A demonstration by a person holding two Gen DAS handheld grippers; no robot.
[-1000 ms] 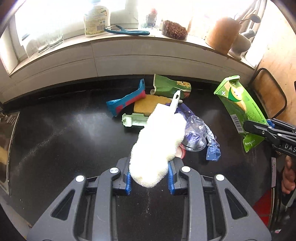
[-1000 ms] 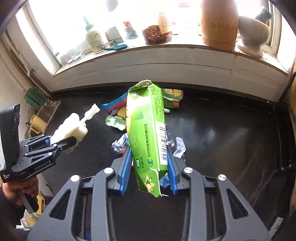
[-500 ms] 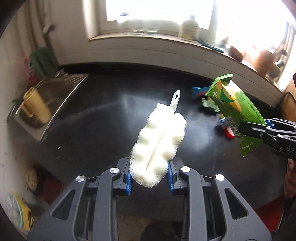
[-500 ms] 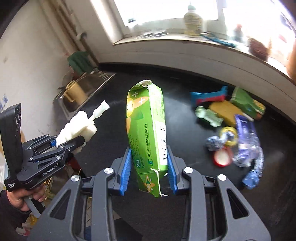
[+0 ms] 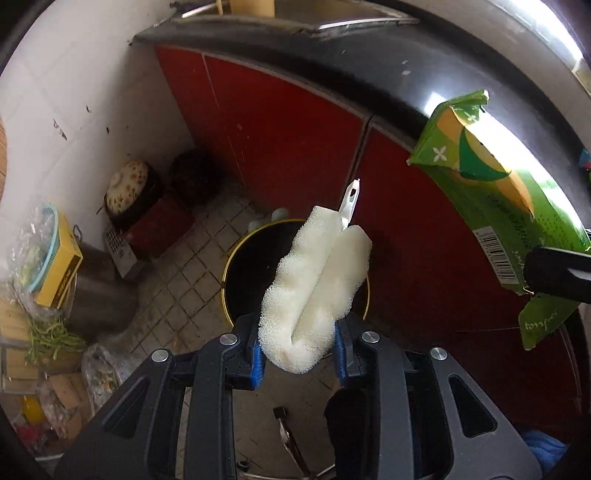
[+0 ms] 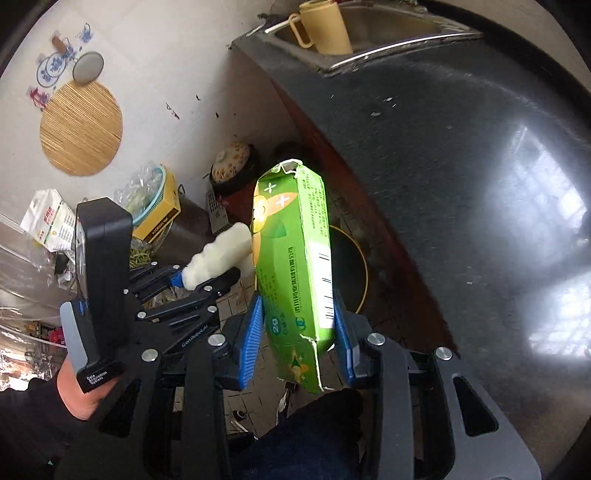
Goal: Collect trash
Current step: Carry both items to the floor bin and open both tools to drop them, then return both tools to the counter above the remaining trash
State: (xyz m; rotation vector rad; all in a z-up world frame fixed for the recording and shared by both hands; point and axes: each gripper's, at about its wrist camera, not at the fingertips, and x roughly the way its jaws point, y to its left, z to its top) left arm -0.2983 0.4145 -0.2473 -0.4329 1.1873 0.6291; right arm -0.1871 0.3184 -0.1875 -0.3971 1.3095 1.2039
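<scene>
My left gripper point(image 5: 298, 347) is shut on a white sponge brush point(image 5: 317, 284) with a white plastic handle, held in the air over a round black bin with a yellow rim point(image 5: 251, 269) on the tiled floor. My right gripper point(image 6: 299, 339) is shut on a torn green carton point(image 6: 295, 266), held upright above the same bin point(image 6: 351, 269). The carton also shows at the right of the left wrist view point(image 5: 498, 206). The left gripper and its sponge point(image 6: 218, 258) sit just left of the carton in the right wrist view.
Red cabinet doors point(image 5: 288, 133) under the dark countertop point(image 6: 461, 147) stand right behind the bin. A steel sink with a yellow mug point(image 6: 325, 26) is at the counter's far end. A clay pot point(image 5: 127, 186), a metal pot, a yellow box point(image 5: 59, 266) and bags crowd the floor at left.
Both grippers swung left and down away from the countertop with their loads. They now look down at the floor bin instead of the counter trash.
</scene>
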